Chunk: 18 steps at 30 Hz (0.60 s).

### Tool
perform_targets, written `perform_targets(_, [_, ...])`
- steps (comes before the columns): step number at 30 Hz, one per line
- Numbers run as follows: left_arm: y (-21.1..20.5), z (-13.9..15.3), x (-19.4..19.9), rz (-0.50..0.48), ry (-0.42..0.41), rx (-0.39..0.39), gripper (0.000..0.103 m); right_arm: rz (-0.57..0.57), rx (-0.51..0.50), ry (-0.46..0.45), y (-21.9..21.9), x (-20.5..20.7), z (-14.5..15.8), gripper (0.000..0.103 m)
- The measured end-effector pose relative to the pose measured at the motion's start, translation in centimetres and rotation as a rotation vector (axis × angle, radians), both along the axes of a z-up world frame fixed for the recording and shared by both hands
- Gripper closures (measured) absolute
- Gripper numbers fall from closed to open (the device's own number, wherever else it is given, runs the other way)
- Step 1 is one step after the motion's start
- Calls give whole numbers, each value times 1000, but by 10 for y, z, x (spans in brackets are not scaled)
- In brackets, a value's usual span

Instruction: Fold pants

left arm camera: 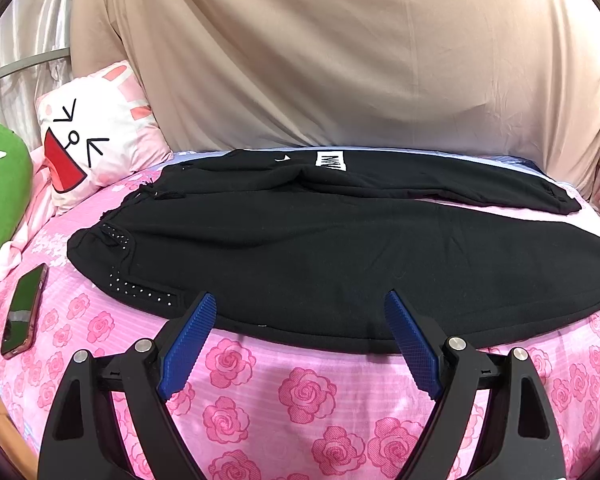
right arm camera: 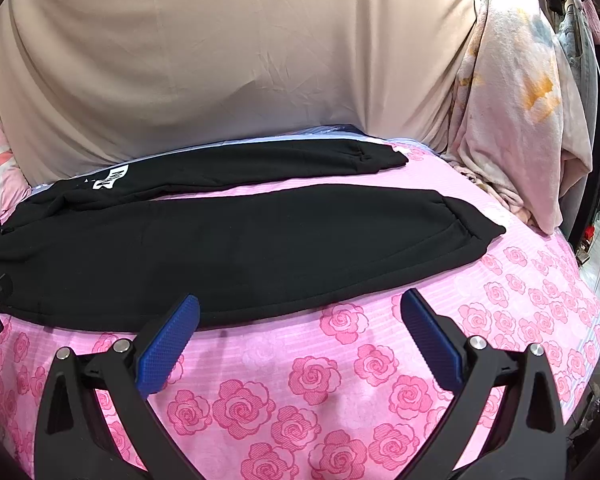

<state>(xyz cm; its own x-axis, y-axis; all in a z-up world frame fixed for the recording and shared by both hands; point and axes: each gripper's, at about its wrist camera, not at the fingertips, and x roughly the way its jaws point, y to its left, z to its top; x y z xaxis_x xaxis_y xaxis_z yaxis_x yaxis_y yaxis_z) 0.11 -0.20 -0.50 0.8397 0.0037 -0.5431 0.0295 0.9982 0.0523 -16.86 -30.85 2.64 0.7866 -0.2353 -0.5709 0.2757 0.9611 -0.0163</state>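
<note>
Left claw (left arm camera: 300, 316) and right claw (right arm camera: 302, 314) both hover with fingers spread wide, empty, at the pants' (left arm camera: 320, 248) near edge.

Both fisheye views are bright and evenly lit by soft indoor light, with no hard shadows. Straight lines bow strongly toward the rims, and dark vignetting fills the corners, heaviest at 7 and 5 o'clock. The black pants (left arm camera: 320, 248) lose fold detail in their darkness. A phone (left arm camera: 24, 312) at 9 o'clock shows green screen glare.
</note>
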Motion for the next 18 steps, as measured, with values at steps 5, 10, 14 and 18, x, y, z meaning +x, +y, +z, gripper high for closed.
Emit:
perform_targets(5, [-1,0,0,2,1,0,19,-1,1,0,0,0,0,5])
perform_targets(10, [0,-1,1,-3,6,-3,19,-1,3,3,-1,1,-2,5])
perform_targets(14, [0,-1,1,-2,7,-2,19,-1,4,3,-1,1,-2,5])
perform_targets(18, [0,-1,1,-3,7,-3,19,-2,6,4,-1,1,-3,5])
